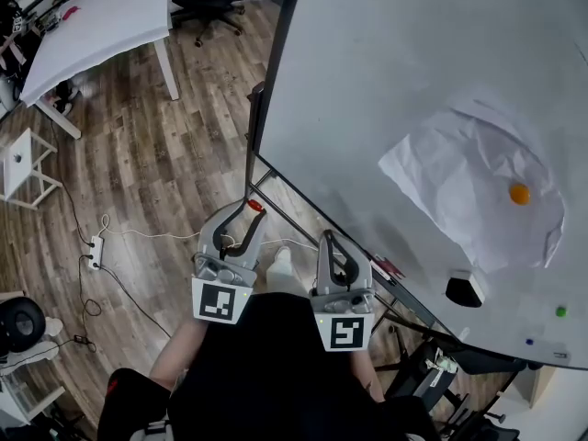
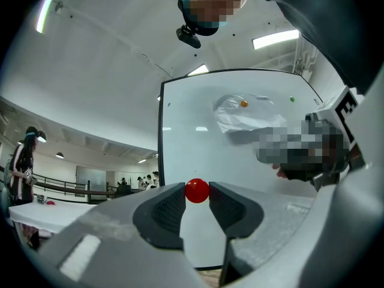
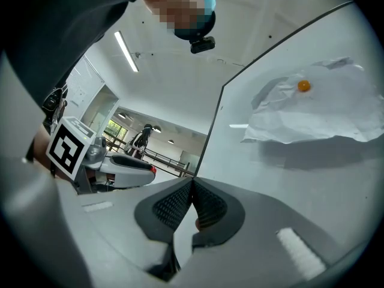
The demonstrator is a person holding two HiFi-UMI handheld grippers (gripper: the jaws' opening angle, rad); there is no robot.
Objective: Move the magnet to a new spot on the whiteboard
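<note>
- The left gripper (image 1: 250, 211) has its jaws closed to a narrow gap on the red magnet (image 1: 254, 207), which is pinched at the very tips.
- From the head view the red magnet sits just off the lower left corner of the whiteboard (image 1: 367, 81), beside its dark frame and over the wooden floor (image 1: 138, 154).
- In the left gripper view the red magnet (image 2: 197, 191) shows against the whiteboard (image 2: 198, 143), so that view alone cannot tell whether the two touch.
- The right gripper (image 3: 192, 192) has its jaws pressed together with nothing between them. In the head view it (image 1: 327, 239) is below the whiteboard's lower edge.
- A crumpled sheet of paper (image 1: 459, 182) is pinned to the whiteboard by an orange magnet (image 1: 519, 193), toward the right edge.
- A dark eraser (image 1: 465, 288) sits at the lower edge, and a green magnet (image 1: 560, 311) is near the lower right corner.
- Small marks beside the green magnet are too small to make out.
- The whiteboard's top and right edges are cut off by the picture.
- The person's forearms are mostly hidden under dark clothing.
- A white table (image 1: 101, 16) stands well apart, cut off at the upper left.
</note>
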